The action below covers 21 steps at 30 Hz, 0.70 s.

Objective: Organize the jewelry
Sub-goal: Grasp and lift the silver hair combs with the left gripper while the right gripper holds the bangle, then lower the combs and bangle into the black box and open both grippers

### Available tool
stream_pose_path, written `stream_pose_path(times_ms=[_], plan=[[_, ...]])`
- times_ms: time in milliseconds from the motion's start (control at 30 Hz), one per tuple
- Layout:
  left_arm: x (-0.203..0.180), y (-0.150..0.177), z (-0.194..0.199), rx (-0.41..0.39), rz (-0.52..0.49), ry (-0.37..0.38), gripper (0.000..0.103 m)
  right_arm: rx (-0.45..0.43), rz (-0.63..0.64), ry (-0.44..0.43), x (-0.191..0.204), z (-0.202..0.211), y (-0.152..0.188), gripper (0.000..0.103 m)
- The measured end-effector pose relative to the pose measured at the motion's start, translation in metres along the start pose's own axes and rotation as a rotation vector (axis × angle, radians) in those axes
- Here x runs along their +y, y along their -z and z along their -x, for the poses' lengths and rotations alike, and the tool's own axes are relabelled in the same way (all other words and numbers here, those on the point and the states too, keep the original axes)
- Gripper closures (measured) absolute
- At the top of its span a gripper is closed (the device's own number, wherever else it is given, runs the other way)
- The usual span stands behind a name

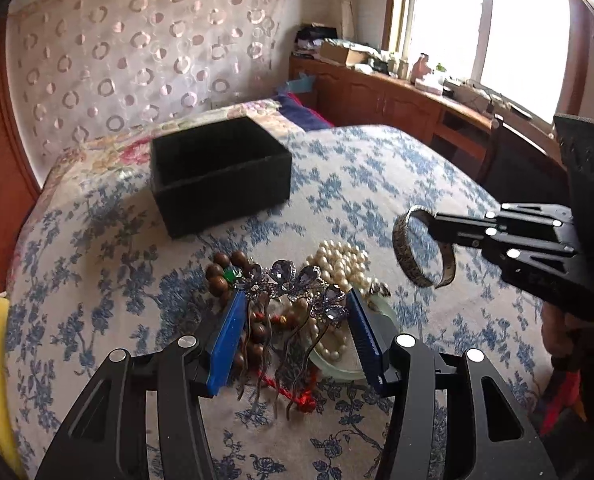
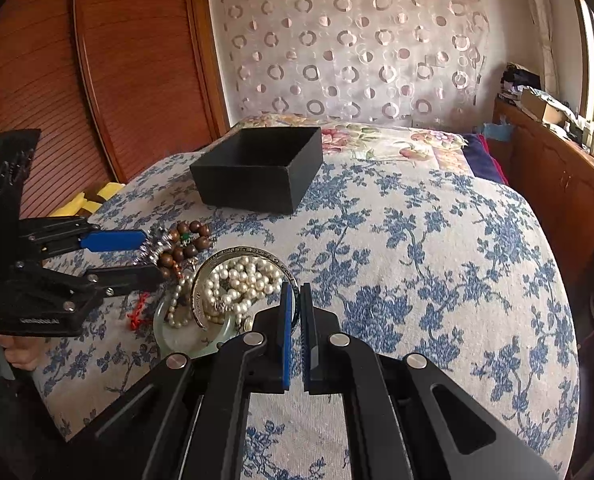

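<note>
The left claw (image 1: 293,312) stands half open astride a purple flower hair comb (image 1: 293,280); whether its pads press on it I cannot tell. The comb's prongs run back toward the claw, over the bead and pearl heap. The right claw (image 2: 296,296) is pinched shut on a silver bangle (image 1: 423,246), held above the bed (image 2: 437,240). The black box (image 1: 221,172) lies beyond the heap, ahead of both, likely nearer the left.

Blown-out window (image 1: 485,32) glare (fisheye-warped edges)
</note>
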<state>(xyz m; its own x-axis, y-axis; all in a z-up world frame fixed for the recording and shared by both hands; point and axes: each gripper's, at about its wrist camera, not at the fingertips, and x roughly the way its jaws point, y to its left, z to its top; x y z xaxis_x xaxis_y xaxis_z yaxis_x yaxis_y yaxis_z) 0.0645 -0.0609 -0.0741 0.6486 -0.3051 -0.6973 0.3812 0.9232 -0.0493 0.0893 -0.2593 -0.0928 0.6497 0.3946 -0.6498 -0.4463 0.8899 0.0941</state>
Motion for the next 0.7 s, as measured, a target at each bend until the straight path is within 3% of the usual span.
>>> stream_pose_path(times_ms=[700], plan=[[0.035, -0.059, 0.017, -0.176, 0.062, -0.031, 0.054, -0.067, 0.070, 0.001, -0.002, -0.022, -0.077, 0.098]])
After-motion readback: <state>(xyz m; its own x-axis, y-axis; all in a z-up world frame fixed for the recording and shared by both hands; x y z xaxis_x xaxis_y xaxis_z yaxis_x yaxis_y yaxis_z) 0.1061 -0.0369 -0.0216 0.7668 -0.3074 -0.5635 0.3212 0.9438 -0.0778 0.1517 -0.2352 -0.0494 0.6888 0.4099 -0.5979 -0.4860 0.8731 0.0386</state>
